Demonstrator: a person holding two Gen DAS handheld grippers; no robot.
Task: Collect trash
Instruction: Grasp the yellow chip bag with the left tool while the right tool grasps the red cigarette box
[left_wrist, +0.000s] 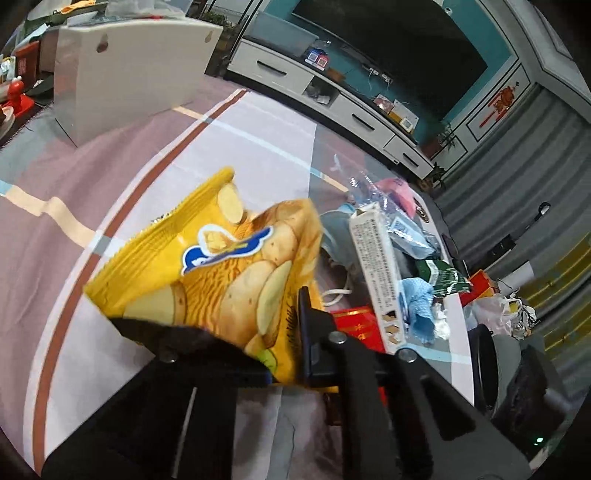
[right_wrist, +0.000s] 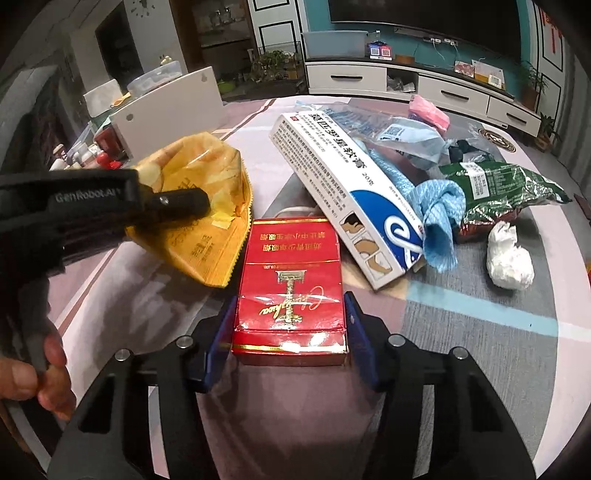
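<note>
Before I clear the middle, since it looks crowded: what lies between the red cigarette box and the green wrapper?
In the right wrist view, the white ointment box and blue cloth lie between the red cigarette box and the green wrapper.

You can read "GenRobot.AI" on the black body of the left tool (right_wrist: 173, 201). The white medicine box (right_wrist: 347, 192) carries Chinese print and "20g" (the characters are too blurred to copy reliably). The red cigarette pack (right_wrist: 290, 284) shows gold script upside down, plus white Chinese lines.
</note>
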